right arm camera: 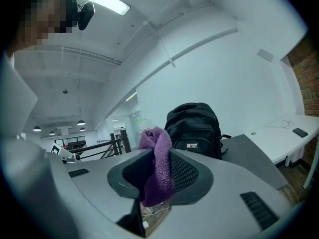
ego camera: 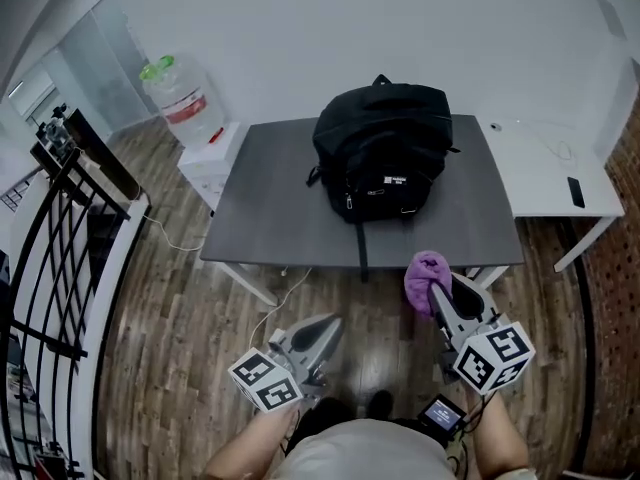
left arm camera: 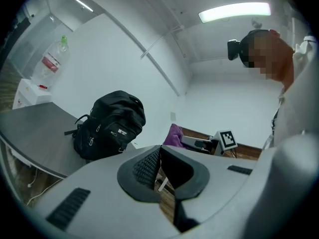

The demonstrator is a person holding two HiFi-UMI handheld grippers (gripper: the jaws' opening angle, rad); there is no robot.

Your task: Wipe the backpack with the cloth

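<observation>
Two grippers in my head view, both on the near side of the table [ego camera: 270, 208], short of its near edge, over the wood floor.

Right gripper [ego camera: 445, 298]: jaws pinched on the cloth [ego camera: 426, 278]. The cloth is purple, terry-looking and bunched into a wad. In the right gripper view it runs up and down between the pads [right arm camera: 185, 172], with a rounded lump above the jaw tips and a tail hanging below them. So its long axis lies across the jaw line, not along it. The wad sits just near of the table's near edge, right of centre.

Left gripper [ego camera: 318, 340]: jaws pressed together, with nothing between them in its own view. It is well apart from the right one, to its left.

Backpack [ego camera: 382, 153]: black, zipped, with a small white label on the front pocket. It stands upright on the grey table toward the far edge, roughly centred. Its long axis is vertical, the carry handle is on top, and the front pocket faces the near side, toward me. One strap [ego camera: 362, 253] hangs over the near table edge.

Neither gripper touches the backpack, and the cloth is clear of it.

A white desk [ego camera: 545, 178] is right of the table, and a water bottle [ego camera: 180, 98] is at far left.
</observation>
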